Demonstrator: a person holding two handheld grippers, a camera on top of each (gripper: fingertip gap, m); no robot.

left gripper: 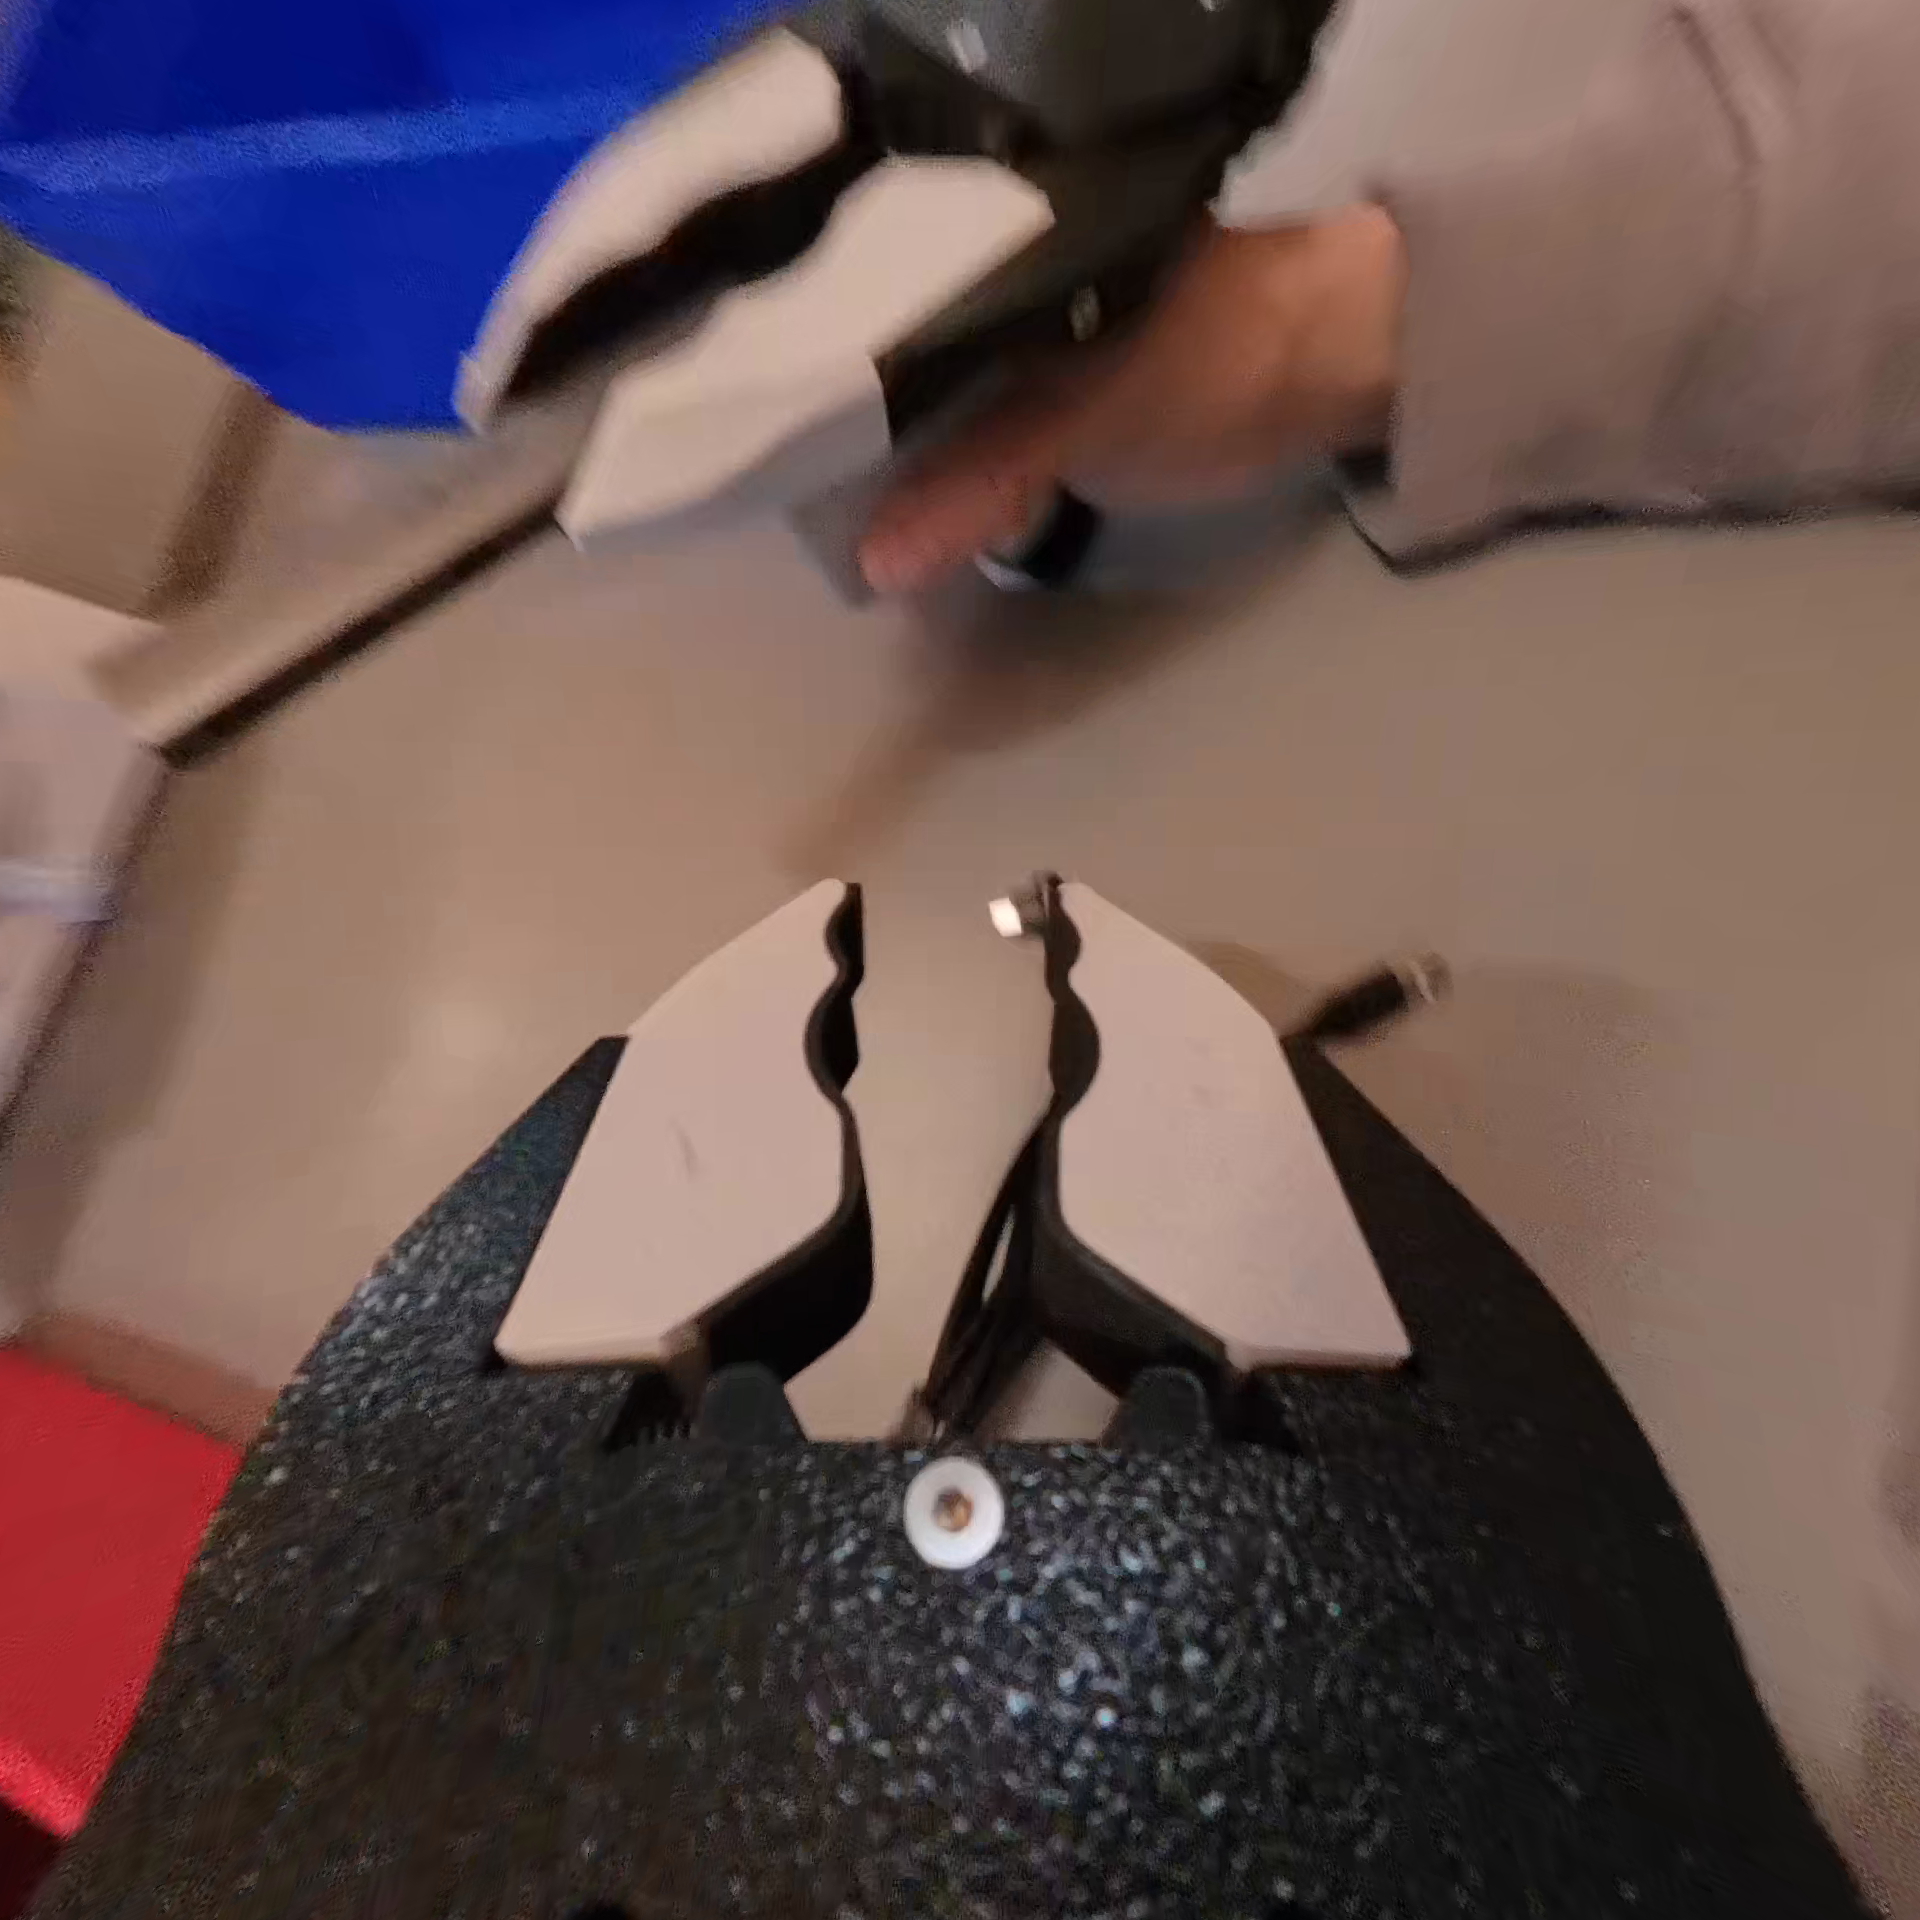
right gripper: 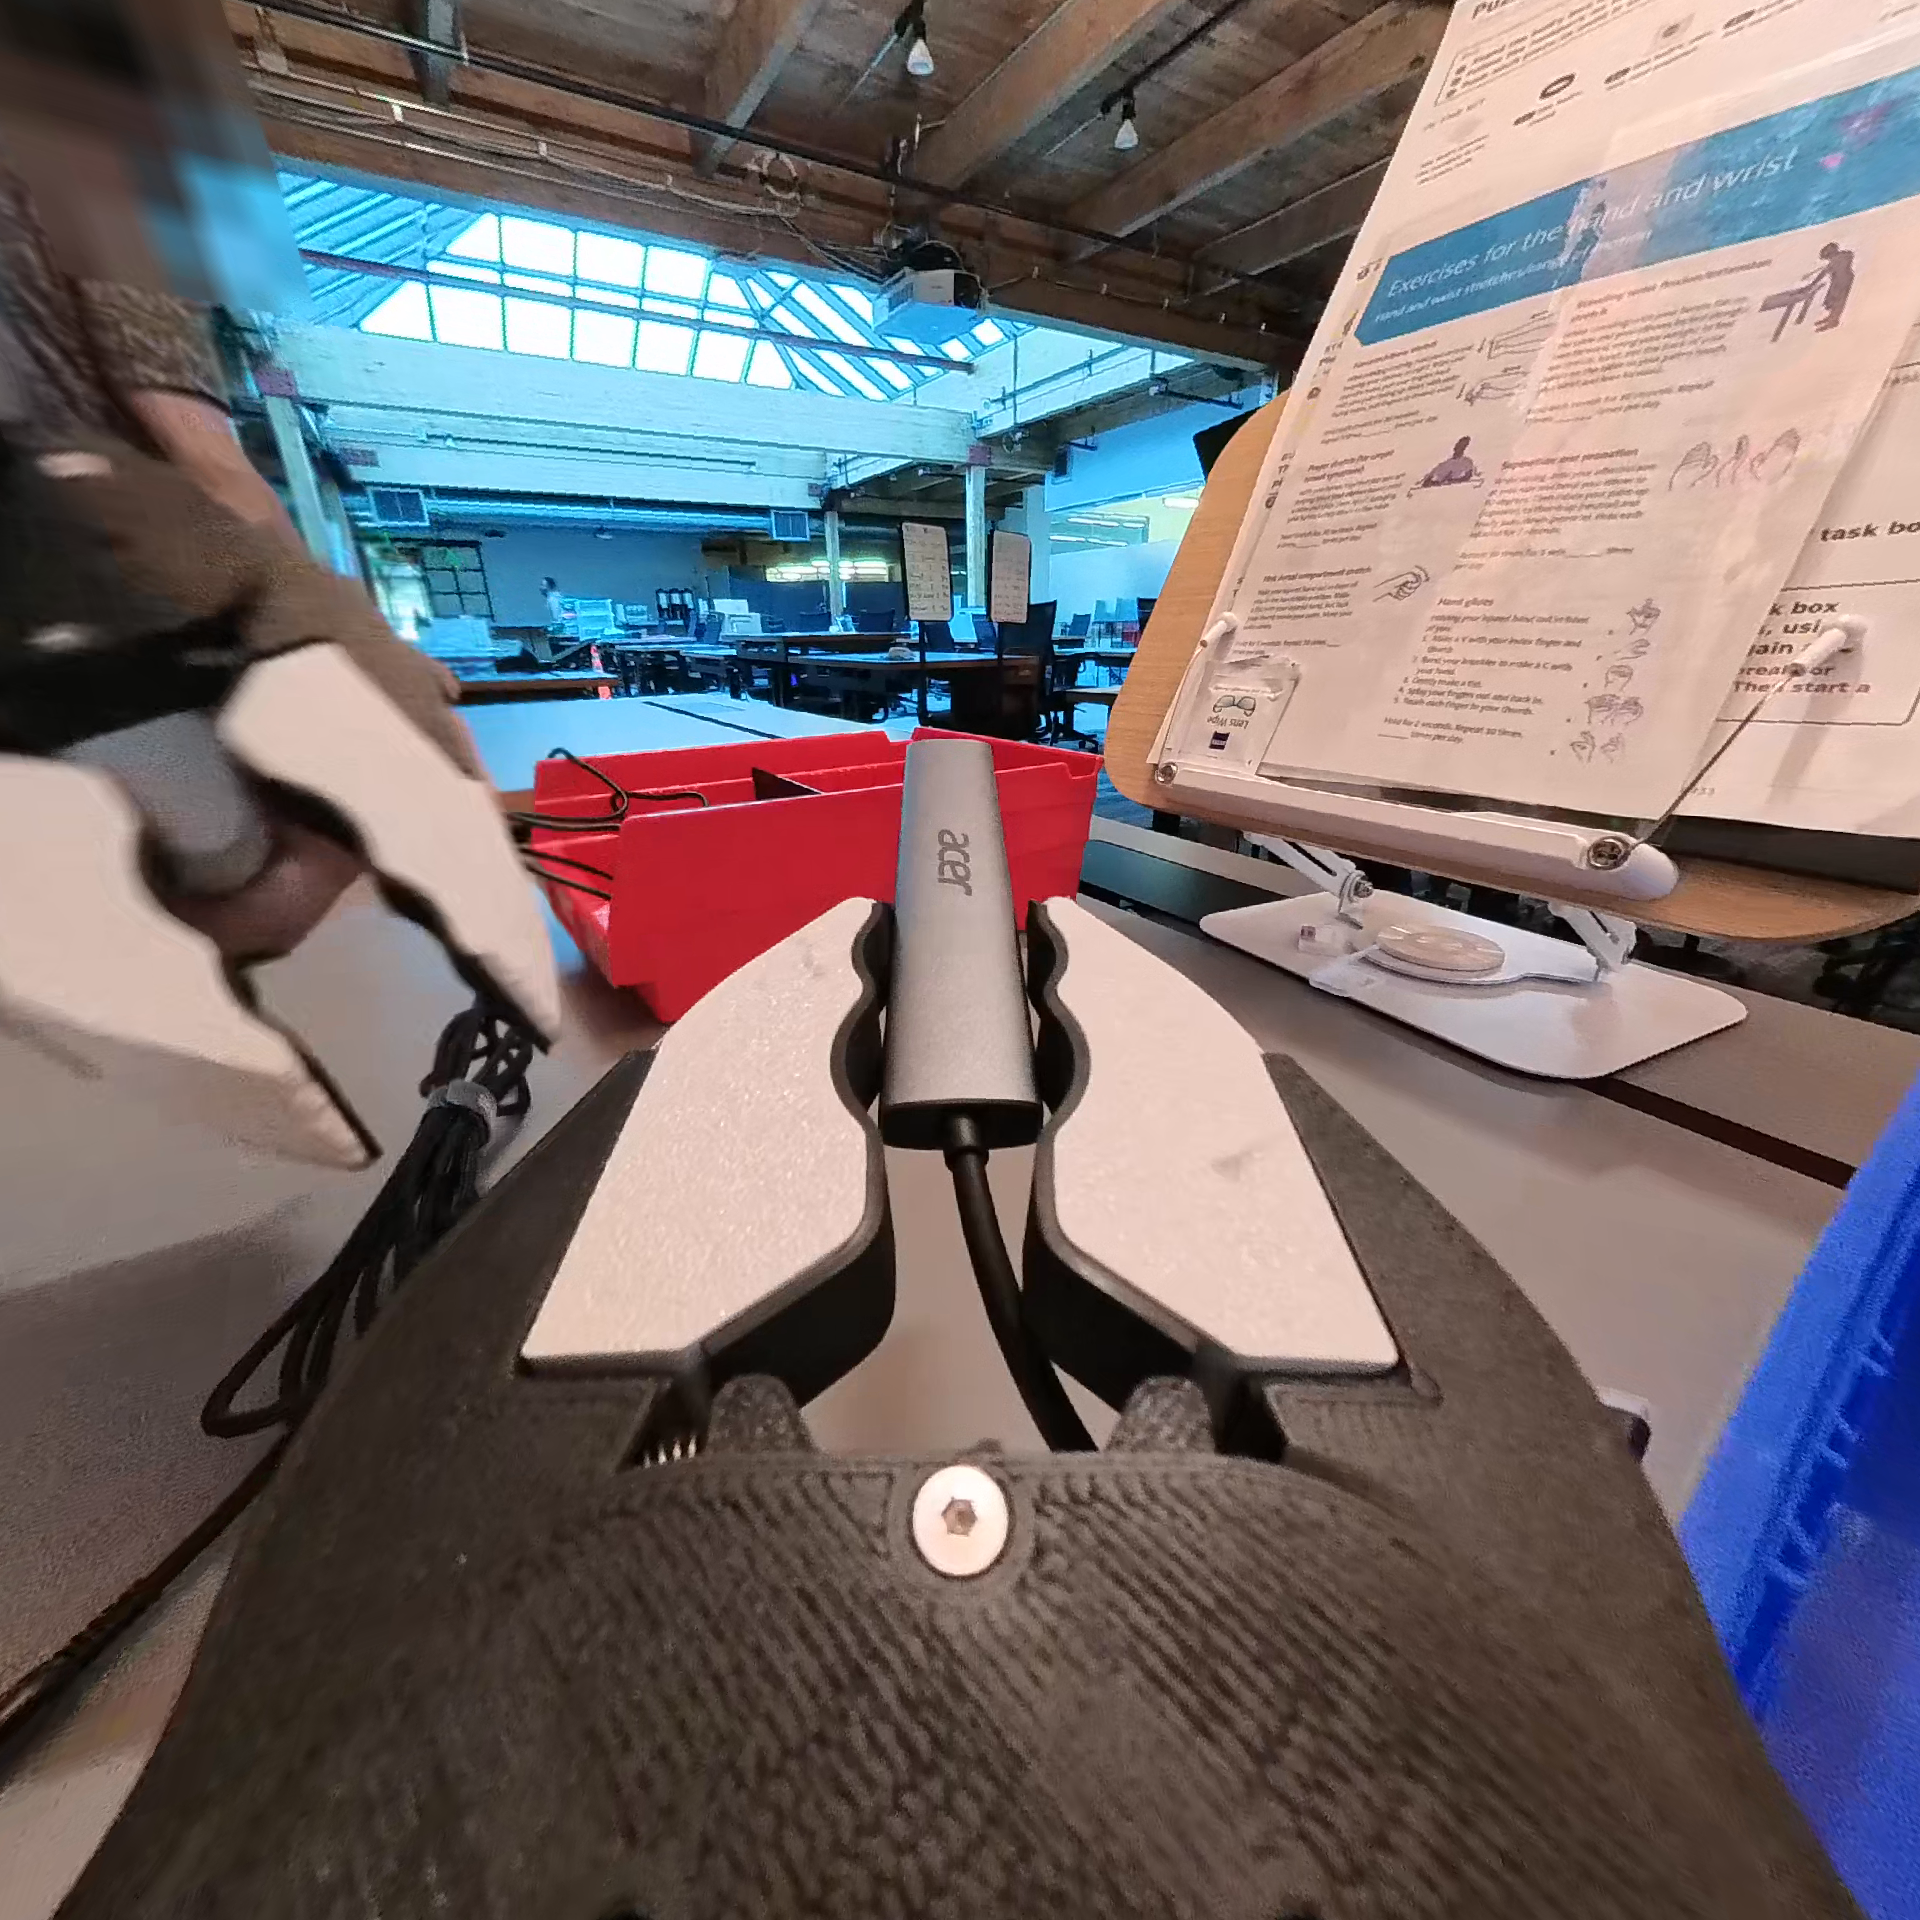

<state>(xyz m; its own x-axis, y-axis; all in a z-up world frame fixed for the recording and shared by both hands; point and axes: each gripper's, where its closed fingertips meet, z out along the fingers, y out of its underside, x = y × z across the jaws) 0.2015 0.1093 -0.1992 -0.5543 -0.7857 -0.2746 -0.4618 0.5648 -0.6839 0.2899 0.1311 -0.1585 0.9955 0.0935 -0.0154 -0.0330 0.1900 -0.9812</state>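
Note:
My right gripper point(right gripper: 956, 914) is shut on a slim grey USB hub point(right gripper: 940, 821), which points forward between the fingers; its black cable point(right gripper: 997, 1278) runs back under the jaws. My left gripper point(left gripper: 951, 904) is open above the grey table point(left gripper: 1351, 779). A small silver plug point(left gripper: 1003, 914) sits against its right fingertip, with a thin black cable point(left gripper: 987, 1268) trailing along that finger. In the right wrist view the left gripper point(right gripper: 447, 1091) is at the left, with a bundled black cable point(right gripper: 416, 1195) hanging from it. The hand-held right gripper point(left gripper: 535, 468) shows blurred at the top of the left wrist view.
A red bin point(right gripper: 790, 862) holding thin cables stands beyond the hub and also shows in the left wrist view point(left gripper: 83, 1507). A blue bin point(right gripper: 1818, 1455) is close at the right. A document stand point(right gripper: 1507, 997) with printed sheets is at the right. A loose black plug point(left gripper: 1382, 987) lies on the table.

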